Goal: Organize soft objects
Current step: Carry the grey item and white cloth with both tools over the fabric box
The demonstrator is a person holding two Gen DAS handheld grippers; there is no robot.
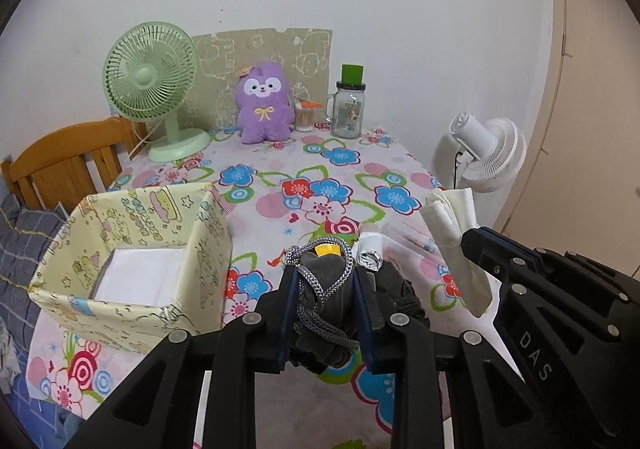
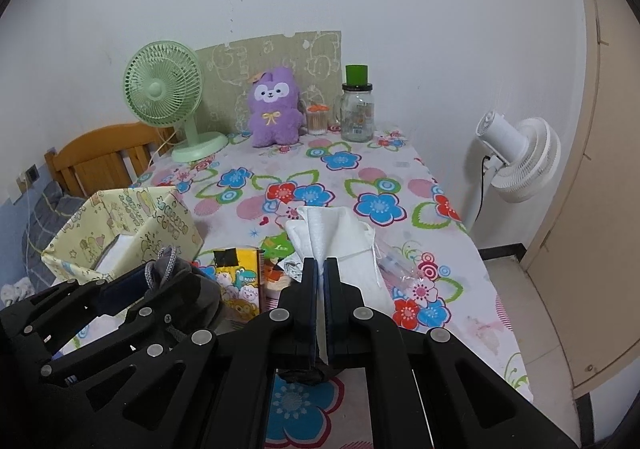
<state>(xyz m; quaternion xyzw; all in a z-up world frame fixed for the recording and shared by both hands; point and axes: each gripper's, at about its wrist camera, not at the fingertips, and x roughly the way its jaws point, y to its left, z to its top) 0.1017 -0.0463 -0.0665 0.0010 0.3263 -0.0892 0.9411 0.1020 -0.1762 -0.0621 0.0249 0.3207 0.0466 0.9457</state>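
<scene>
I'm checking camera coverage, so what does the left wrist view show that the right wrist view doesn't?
Only the left wrist view shows the left gripper shut on the grey drawstring pouch from head on. Only the right wrist view shows the cartoon carton and the right gripper pinching the white cloth close up. Both show the yellow box, green fan and purple plush toy.

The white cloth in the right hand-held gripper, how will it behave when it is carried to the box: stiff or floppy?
Probably floppy: the white cloth bends and hangs in loose folds around the right hand-held gripper, which is shut on it. It looks light, as a thin pinch holds it. Its thin string may dangle and could catch on the edge of the box.
</scene>
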